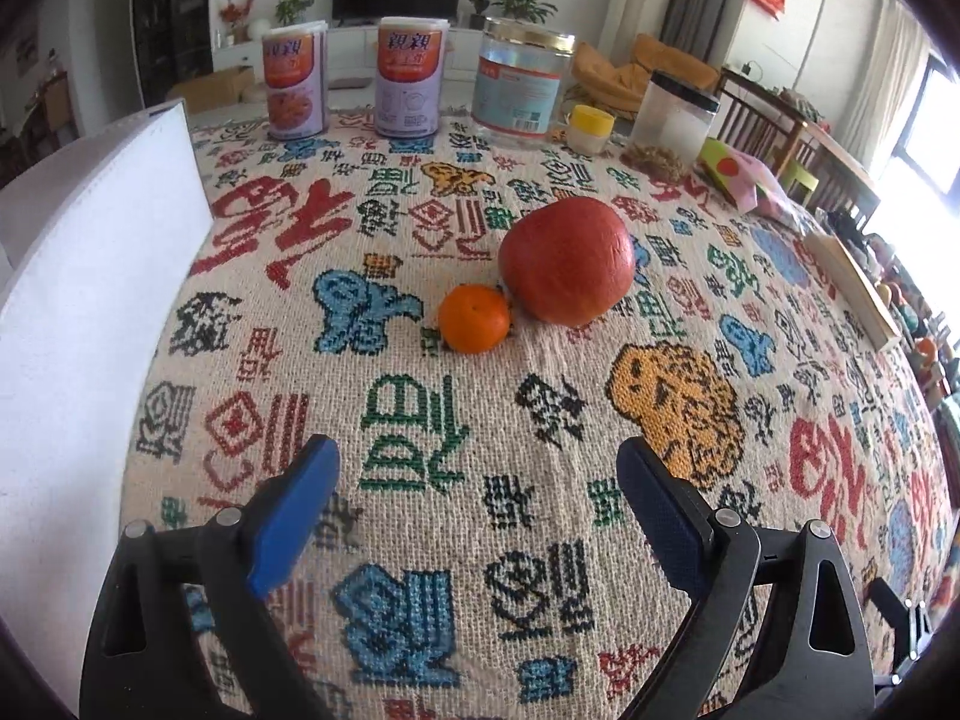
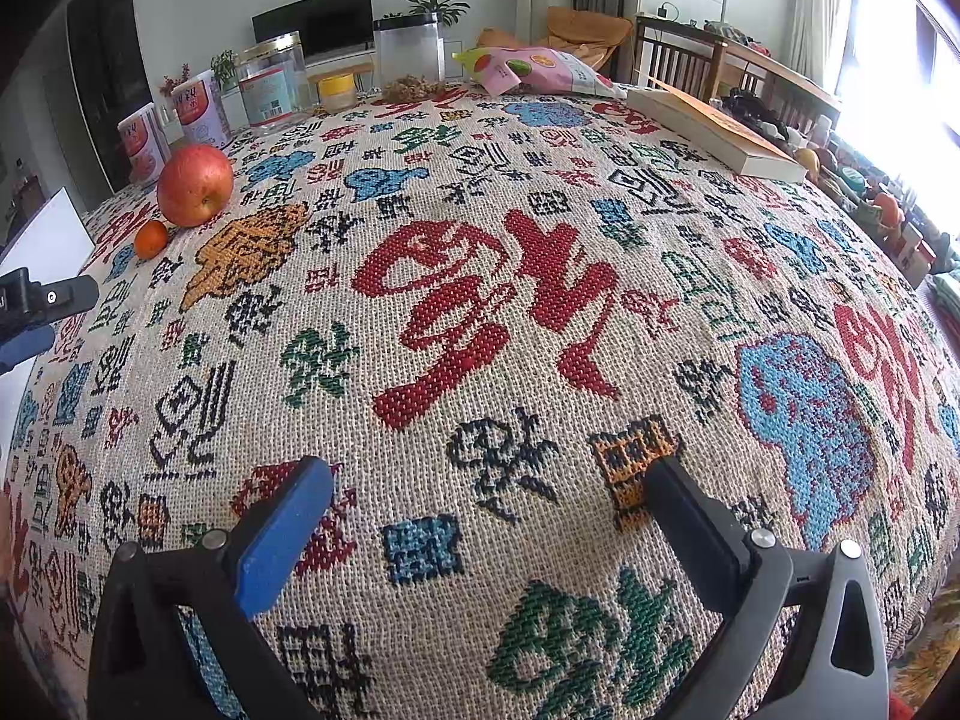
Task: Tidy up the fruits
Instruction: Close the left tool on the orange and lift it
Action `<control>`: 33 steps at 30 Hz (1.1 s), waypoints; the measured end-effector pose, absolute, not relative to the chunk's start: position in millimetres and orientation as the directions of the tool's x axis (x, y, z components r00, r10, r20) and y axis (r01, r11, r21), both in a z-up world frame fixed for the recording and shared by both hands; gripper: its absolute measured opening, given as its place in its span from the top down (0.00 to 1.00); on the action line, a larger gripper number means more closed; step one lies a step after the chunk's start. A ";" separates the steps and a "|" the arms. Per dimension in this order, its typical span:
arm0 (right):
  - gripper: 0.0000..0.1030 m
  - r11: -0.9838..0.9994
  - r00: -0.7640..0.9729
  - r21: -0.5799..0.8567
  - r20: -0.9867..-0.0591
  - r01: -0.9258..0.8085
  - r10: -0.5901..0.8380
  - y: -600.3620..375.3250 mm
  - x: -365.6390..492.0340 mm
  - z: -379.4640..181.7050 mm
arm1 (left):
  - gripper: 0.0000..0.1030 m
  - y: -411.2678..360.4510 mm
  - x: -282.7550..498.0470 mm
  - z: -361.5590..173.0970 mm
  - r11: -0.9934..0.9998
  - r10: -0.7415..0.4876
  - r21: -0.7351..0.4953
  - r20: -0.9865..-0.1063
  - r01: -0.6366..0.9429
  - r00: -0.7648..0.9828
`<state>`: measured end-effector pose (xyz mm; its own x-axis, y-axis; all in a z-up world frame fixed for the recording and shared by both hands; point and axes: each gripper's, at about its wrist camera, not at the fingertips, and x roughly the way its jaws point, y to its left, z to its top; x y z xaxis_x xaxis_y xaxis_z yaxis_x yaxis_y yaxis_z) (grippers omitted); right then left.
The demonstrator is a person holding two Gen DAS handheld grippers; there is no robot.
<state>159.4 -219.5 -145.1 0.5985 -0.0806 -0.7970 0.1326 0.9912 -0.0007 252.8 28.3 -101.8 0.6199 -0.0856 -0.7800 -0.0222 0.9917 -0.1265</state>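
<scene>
Fruit sits mid-table toward the left edge: apple [image 1: 567, 261] lying tilted, dimple end facing the left gripper [image 1: 477, 480], tangerine [image 1: 474, 318] touching its near side. White box [image 1: 90, 276] at left edge cut off by frame. Both grippers low over the tablecloth [image 2: 480, 300], wide apart & empty; right gripper [image 2: 492, 492] well apart from fruit.

Table [image 2: 540, 324] under a woven cloth [image 1: 456, 438] of coloured characters, bearing a red apple [image 1: 567, 260] touching a small orange [image 1: 474, 318], two cans [image 1: 405, 77], two clear jars [image 1: 521, 84], a snack bag [image 2: 534, 73], a book [image 2: 714, 132].
</scene>
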 end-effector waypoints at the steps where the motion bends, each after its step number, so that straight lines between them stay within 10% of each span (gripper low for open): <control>1: 0.00 0.991 0.599 0.000 -0.797 0.132 -0.080 -219.6 159.4 -145.1 | 0.09 26.2 261.9 -103.8 0.995 -0.075 -0.103 -0.774 -0.007 0.628; 8: 0.00 0.991 0.598 -0.001 -0.797 0.134 -0.082 -219.5 159.6 -145.1 | 0.10 25.8 305.6 -117.3 0.997 -0.068 -0.019 -0.749 0.081 0.660; 15: 0.00 0.991 0.599 -0.001 -0.797 0.133 -0.081 -219.4 160.1 -145.1 | 0.69 29.3 310.6 -122.4 0.991 -0.125 -0.070 -0.758 0.110 0.640; 33: 0.00 0.991 0.599 0.000 -0.797 0.134 -0.081 -219.3 160.0 -144.9 | 0.69 14.5 166.8 -104.3 0.992 -0.126 -0.081 -0.793 0.102 0.596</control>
